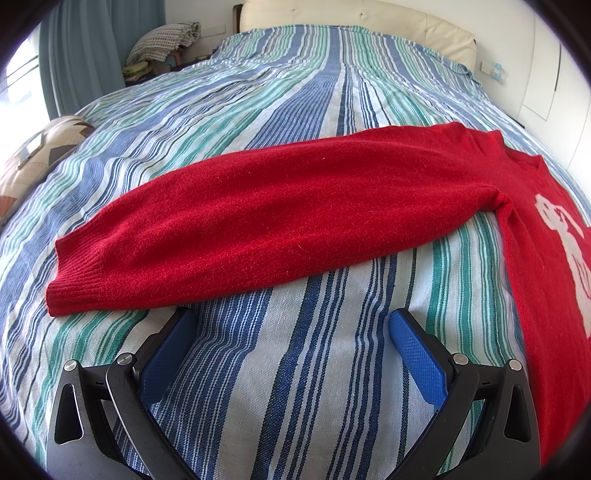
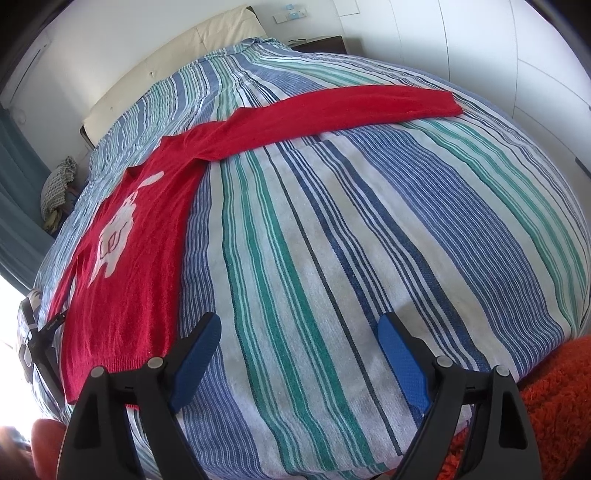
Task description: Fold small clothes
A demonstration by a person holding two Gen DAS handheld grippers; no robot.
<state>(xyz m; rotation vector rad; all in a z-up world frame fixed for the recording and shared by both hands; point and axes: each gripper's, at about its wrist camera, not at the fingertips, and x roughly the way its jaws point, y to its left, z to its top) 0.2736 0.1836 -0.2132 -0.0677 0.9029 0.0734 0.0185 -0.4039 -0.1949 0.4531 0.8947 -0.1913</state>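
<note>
Nearest the left wrist camera, the left gripper (image 1: pixel 291 325) is hovering over the striped bedspread (image 1: pixel 258 369) with its blue fingers (image 1: pixel 417 354) spread wide and nothing between them, the tip of its left finger lying just at the near edge of the red sweater's sleeve. In the right wrist view, the right gripper (image 2: pixel 299 332) is likewise standing wide apart and empty over bare striped cloth, its left finger sitting just beside the sweater's hem. The red sweater (image 2: pixel 129 258) is lying flat on the bed, front up, with a white knitted figure (image 2: pixel 114 236) showing on the chest. Its body is stretching away from the right gripper toward the headboard, and both sleeves are lying fully extended: the left sleeve (image 1: pixel 258 214) is running across the left gripper's view, its ribbed cuff (image 1: pixel 74 284) closest to the camera's left side, while the right sleeve (image 2: pixel 332 110) is reaching out across the bedspread farther off, ending in a cuff (image 2: pixel 447 103) near the bed's far side. Judging from this, no fold is appearing anywhere yet; the garment is only spread out and smoothed. Everything is remaining to do: bringing each sleeve in over the body, then doubling the body itself. Beyond the sweater, the cream headboard (image 1: pixel 369 22) is standing against the wall.
</note>
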